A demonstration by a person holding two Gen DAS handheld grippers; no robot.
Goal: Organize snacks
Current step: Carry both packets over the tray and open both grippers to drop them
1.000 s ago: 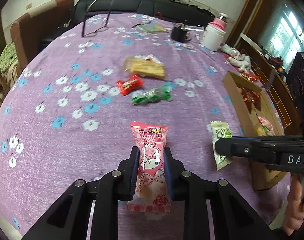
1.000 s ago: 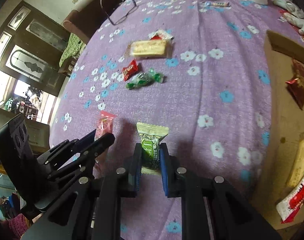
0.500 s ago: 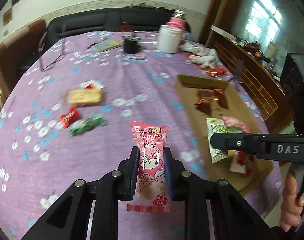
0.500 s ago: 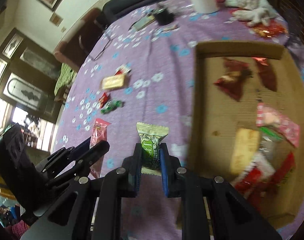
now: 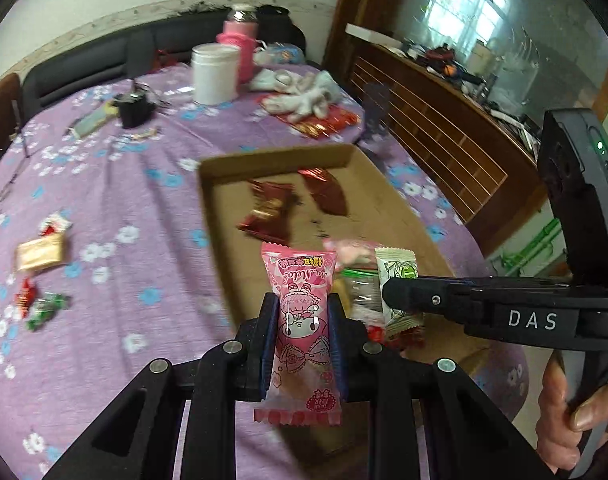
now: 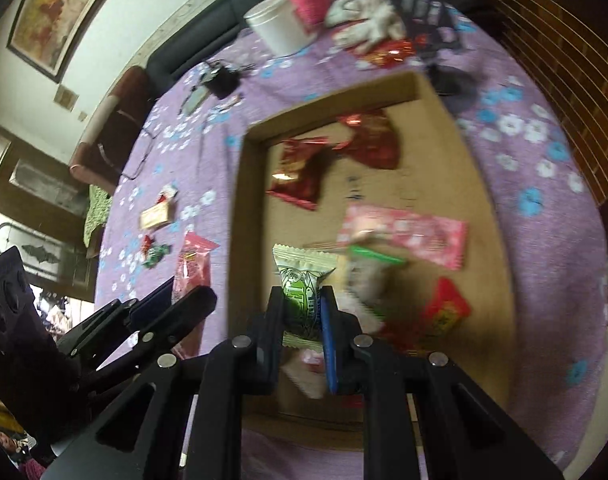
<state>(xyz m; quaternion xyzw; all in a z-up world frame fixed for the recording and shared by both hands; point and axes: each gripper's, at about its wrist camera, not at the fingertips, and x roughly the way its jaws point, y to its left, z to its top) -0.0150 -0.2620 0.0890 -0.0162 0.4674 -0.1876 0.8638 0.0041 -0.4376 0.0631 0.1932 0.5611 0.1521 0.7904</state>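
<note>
My left gripper (image 5: 302, 312) is shut on a pink cartoon snack packet (image 5: 302, 324), held upright above the near left edge of the cardboard tray (image 5: 280, 158). My right gripper (image 6: 302, 300) is shut on a green and cream snack packet (image 6: 302, 284), held over the tray's (image 6: 419, 88) near part. That packet (image 5: 395, 280) and gripper also show at the right of the left wrist view. The tray holds red foil packets (image 6: 300, 170), a pink packet (image 6: 403, 232) and several more snacks.
On the purple flowered tablecloth, left of the tray, lie a beige biscuit pack (image 5: 40, 254), a red candy (image 5: 26, 300) and a green candy (image 5: 46, 308). A white jar (image 5: 216, 74), a pink bottle (image 5: 240, 40) and white cloths (image 5: 304, 92) stand at the far side.
Both grippers have swung right from the loose snacks on the cloth to the cardboard tray, each still holding its packet. The tray now fills the middle of both views.
</note>
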